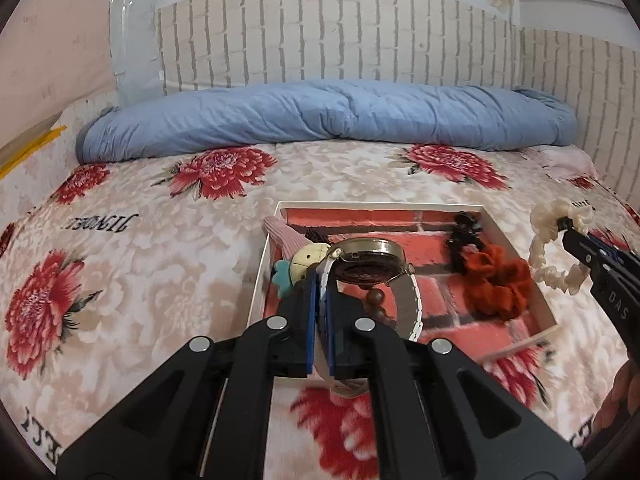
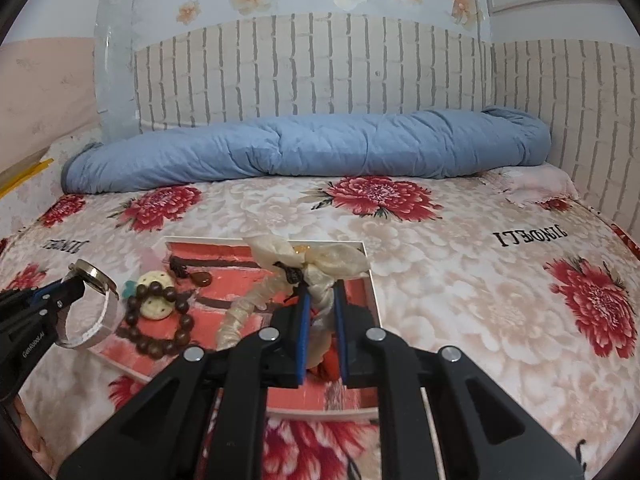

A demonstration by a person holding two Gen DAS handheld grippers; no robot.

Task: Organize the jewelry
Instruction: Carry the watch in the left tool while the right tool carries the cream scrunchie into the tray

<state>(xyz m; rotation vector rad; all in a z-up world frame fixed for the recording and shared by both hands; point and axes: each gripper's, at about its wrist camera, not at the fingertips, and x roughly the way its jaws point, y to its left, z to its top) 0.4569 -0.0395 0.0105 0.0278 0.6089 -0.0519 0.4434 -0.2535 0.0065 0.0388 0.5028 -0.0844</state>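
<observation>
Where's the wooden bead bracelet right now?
In the right wrist view, the bead bracelet lies in the tray, left part, looped around a cream cookie-shaped charm, beside the watch held by the left gripper.

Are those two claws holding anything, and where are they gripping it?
The left gripper pinches a watch by its white strap. The right gripper pinches a cream scrunchie by its fabric.

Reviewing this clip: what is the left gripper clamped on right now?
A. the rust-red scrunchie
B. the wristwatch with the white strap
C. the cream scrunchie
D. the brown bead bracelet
B: the left gripper is shut on the white strap of the wristwatch, held above the tray; the bead bracelet lies in the tray, and the right gripper holds the cream scrunchie.
</observation>
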